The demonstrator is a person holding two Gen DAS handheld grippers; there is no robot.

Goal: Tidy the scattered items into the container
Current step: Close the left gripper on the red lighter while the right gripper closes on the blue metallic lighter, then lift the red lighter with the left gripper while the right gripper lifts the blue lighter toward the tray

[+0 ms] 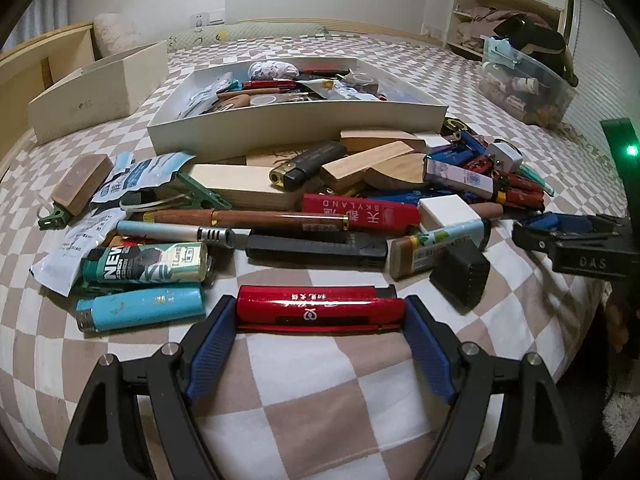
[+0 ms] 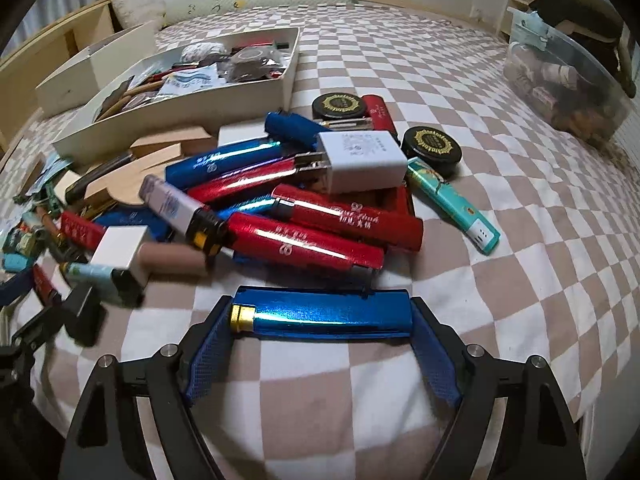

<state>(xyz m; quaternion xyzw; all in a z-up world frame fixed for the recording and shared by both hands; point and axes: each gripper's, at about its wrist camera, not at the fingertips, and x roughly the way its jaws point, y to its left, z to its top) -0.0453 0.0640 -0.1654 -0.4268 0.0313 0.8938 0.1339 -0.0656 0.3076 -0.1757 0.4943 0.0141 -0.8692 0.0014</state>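
Lying crosswise, a red lighter (image 1: 320,307) fills the clamped left claw (image 1: 320,320); the right claw (image 2: 322,320) pinches a blue lighter (image 2: 322,314), brass tip left; lettering unreadable.

On the red flat box (image 1: 360,210) in the middle of your pile you can read "SKYLAND", printed upside down from where you stand, beside two white Chinese characters. The green lighter (image 1: 144,263) at your left carries a bold white "NEW". The black clip (image 1: 576,246) at the right edge shows raised letters, probably "DAS". White script on the red lighters (image 2: 308,242) stays too blurred to read.
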